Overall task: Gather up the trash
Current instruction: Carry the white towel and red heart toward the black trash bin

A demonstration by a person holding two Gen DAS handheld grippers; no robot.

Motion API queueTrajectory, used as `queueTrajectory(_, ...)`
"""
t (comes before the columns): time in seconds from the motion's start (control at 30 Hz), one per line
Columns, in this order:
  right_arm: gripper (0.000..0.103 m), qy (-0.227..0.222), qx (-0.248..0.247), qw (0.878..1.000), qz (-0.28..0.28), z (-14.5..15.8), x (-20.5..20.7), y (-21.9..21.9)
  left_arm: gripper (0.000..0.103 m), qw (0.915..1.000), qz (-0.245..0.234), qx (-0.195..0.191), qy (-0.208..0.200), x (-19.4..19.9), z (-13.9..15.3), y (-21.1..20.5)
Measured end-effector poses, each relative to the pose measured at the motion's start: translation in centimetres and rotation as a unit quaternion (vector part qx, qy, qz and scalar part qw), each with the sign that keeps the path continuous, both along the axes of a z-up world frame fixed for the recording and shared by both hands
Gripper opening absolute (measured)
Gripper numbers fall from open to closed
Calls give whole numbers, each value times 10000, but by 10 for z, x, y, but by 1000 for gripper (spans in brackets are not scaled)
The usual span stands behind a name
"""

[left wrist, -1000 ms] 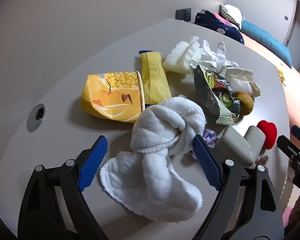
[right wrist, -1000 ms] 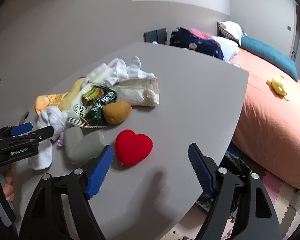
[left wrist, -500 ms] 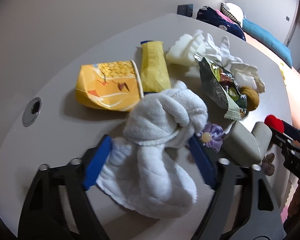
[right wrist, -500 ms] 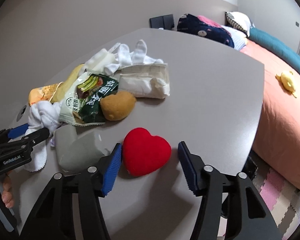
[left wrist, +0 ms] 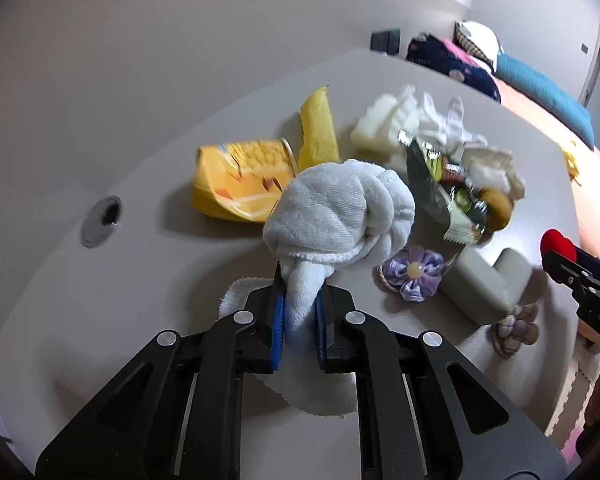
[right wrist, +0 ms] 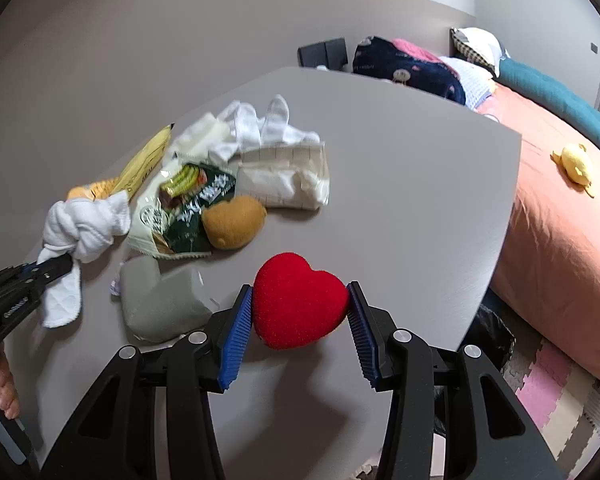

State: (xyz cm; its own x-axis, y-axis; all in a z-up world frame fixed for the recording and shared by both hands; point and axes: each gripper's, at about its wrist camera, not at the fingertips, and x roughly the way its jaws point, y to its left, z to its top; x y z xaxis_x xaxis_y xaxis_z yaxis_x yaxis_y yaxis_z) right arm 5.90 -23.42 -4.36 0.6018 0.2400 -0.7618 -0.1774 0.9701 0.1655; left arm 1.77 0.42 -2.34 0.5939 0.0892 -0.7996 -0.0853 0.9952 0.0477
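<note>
My left gripper (left wrist: 299, 292) is shut on the tail of a knotted white towel (left wrist: 340, 208), whose knot lifts off the grey table (left wrist: 140, 280). In the right wrist view the towel (right wrist: 80, 228) hangs from that gripper (right wrist: 56, 266) at the far left. My right gripper (right wrist: 299, 296) has its jaws closing on a red plush heart (right wrist: 296, 308), both blue pads touching its sides. Wrappers lie behind: a yellow corn snack bag (left wrist: 240, 176), a yellow wrapper (left wrist: 318, 132) and a green snack bag (right wrist: 184, 204).
A grey block (right wrist: 160, 300), a brown plush (right wrist: 232, 220), a white tissue pack (right wrist: 284, 176), white gloves (right wrist: 260, 128) and purple fabric flowers (left wrist: 412, 274) share the table. A cable hole (left wrist: 100, 220) sits left. A bed (right wrist: 560, 208) stands past the table's right edge.
The left jaws went from wide open around the towel to shut on its tail and lifted it slightly. The right jaws narrowed from open beside the heart to touching it.
</note>
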Motion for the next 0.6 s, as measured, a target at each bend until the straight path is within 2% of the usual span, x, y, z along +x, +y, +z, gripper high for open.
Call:
queueTrajectory(0.3,48,-280,153,9994,-140,28,-10,-28,11,9991,-41,60,-412,-12,49,-16)
queueTrajectory(0.6,48,-500,170,9969,-591,46,-23,-84,11,9966,-612,-59,-552,-4,67,-80)
